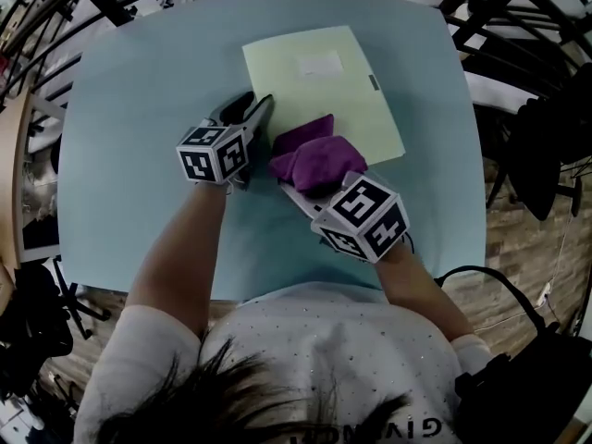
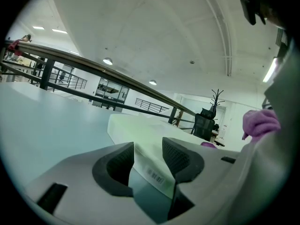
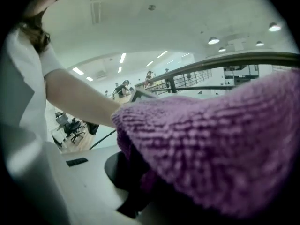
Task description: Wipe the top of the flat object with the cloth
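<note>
mid-wipe, i judge: the right gripper (image 1: 296,185) clamps the purple cloth (image 1: 314,154) on the near edge of the flat object (image 1: 324,81), and the left gripper (image 1: 252,111) straddles its corner with jaws apart (likely steadying it), so next calls for a pressed sweep toward the far side.

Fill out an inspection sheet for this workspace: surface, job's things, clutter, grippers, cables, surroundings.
Surface: pale blue table, nothing on it but the job's things.
Job's things: pale yellow book lies flat; purple cloth sits bunched on its near edge, partly over the table.
Clutter: nothing seen.
Grippers: left gripper has its jaws apart, with the book's near corner between them and not pinched; right gripper is closed on the cloth.
Cables: black cable loops off the table, at the person's right.
Surroundings: wooden floor, dark metal frames all around.
</note>
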`<state>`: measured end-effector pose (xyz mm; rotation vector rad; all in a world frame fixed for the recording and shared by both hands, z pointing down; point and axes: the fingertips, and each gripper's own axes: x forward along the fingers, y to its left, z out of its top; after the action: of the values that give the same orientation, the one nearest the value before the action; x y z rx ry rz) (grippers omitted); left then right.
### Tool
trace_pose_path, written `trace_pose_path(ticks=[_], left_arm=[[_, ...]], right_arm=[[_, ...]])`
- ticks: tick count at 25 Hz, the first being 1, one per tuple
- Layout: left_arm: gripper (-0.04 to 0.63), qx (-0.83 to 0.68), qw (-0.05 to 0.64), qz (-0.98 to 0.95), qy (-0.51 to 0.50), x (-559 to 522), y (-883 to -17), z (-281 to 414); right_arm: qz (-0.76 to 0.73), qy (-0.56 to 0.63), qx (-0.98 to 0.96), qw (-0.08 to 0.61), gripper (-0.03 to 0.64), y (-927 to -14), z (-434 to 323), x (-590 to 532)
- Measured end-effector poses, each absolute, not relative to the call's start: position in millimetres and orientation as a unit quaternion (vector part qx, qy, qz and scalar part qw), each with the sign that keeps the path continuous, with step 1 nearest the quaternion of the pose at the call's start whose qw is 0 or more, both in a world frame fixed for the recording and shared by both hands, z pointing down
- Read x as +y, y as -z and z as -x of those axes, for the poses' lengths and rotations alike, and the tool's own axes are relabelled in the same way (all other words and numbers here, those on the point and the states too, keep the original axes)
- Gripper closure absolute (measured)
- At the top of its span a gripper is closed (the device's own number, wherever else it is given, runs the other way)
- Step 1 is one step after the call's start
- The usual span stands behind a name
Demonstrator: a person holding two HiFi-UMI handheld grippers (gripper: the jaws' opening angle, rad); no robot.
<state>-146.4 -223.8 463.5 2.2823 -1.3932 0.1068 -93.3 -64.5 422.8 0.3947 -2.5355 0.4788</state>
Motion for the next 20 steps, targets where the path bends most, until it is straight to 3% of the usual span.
trace_pose_path(ticks=[3, 13, 18, 20], left_arm=[[0.408, -0.505, 0.231, -0.831, -0.041, -224, -465, 146], [0.408, -0.508, 0.222, -0.831, -0.045, -227, -465, 144], [0.408, -0.513, 0.219, -0.829, -0.045, -225, -465, 143], [0.408, -0.514, 0.217, -0.829, -0.044, -226, -465, 142]], right_arm=[[-0.131, -0.157, -0.926, 0.317, 0.589, -451, 93, -52], [-0.151, -0.192, -0.917, 0.316, 0.59, -456, 41, -70], [-0.185, -0.14, -0.875, 0.424, 0.589, -495, -22, -74], [-0.204, -0.153, -0.871, 0.421, 0.589, -500, -41, -78]])
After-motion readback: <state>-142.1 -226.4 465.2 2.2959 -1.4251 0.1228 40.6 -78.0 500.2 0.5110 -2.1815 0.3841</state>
